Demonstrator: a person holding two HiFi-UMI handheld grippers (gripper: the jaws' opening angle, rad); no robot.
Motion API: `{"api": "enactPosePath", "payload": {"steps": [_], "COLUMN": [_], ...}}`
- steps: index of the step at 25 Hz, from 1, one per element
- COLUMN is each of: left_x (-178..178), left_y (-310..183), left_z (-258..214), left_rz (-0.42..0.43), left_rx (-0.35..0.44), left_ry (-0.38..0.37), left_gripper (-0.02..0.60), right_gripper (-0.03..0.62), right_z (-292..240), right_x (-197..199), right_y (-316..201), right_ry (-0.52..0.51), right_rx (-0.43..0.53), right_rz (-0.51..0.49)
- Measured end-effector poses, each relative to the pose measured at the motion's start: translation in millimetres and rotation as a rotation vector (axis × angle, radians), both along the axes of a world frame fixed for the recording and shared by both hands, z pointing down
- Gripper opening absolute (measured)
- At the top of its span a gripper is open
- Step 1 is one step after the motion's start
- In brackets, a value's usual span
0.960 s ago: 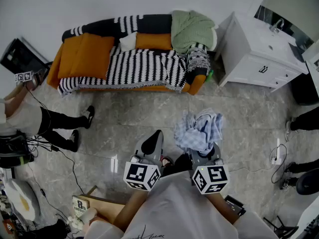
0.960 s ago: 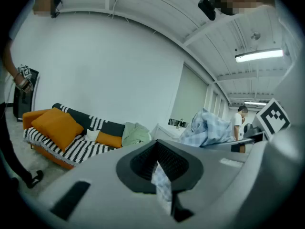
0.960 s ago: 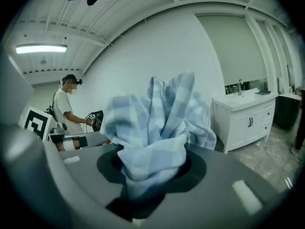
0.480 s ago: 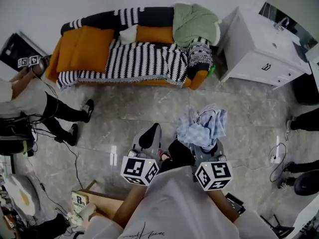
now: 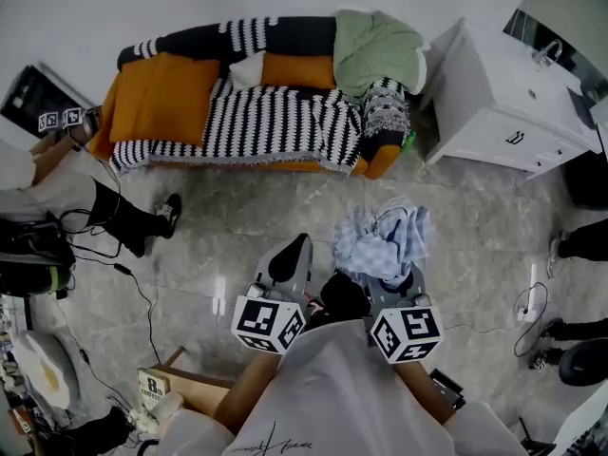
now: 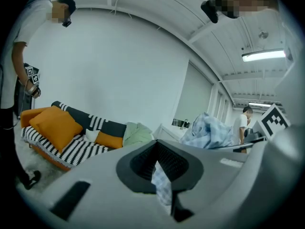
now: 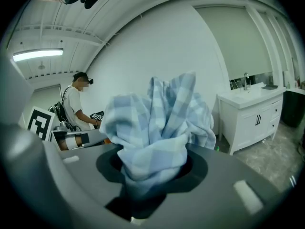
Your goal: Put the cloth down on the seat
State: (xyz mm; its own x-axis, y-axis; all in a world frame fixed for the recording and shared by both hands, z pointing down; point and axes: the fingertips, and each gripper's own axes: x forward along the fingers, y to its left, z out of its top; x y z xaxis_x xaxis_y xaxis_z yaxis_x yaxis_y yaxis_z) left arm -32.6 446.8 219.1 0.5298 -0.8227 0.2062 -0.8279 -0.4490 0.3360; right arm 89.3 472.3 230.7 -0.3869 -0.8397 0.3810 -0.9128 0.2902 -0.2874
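The left gripper (image 5: 288,259) pinches a corner of the checked cloth (image 5: 382,242) while the right gripper (image 5: 399,291), jaws opening, holds its bunched bulk above the floor, well short of the sofa (image 5: 271,122)'s front edge; reaching and laying it on the seat remain.

White shirt (image 5: 332,397) with black scrawl, plus black-and-white marker cubes (image 5: 269,323) (image 5: 407,334).

**Left gripper nips a strip of checked cloth**

The left gripper (image 6: 161,173) has its jaws together on a thin strip of blue checked cloth (image 6: 163,187). A bunched bundle (image 6: 207,130) of the same check rises at right. Beyond, a sofa (image 6: 47,154) carries an orange cushion (image 6: 56,125), a striped throw (image 6: 76,149) and a green blanket (image 6: 138,133). A person (image 6: 14,70) stands far left.
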Motion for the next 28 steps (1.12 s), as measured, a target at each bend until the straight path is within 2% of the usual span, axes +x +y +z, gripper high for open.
{"api": "enactPosePath", "payload": {"steps": [10,18,23,28], "left_x": [30,55,61,61], "left_y": [-67,-113,-132,-143], "left_z": [11,16,19,18], "left_rz": [0.014,0.045,0.031,-0.012], "left_rx": [-0.032,-0.040,-0.027,-0.047], "left_ry": [-0.046,-0.093,-0.155,-0.160], "left_gripper": [0.006,0.006,0.006,0.006], "right_gripper": [0.183,0.183,0.184,0.184], "right_z": [13,12,15,13], "right_x": [23,37,44,48], "right_y": [-66,-117,-134,-142], "right_ry": [-0.004,0.009,0.028,0.032], "right_rx": [-0.032,-0.009,-0.011,-0.016], "right_rz": [-0.038,-0.098,-0.134,-0.143]}}
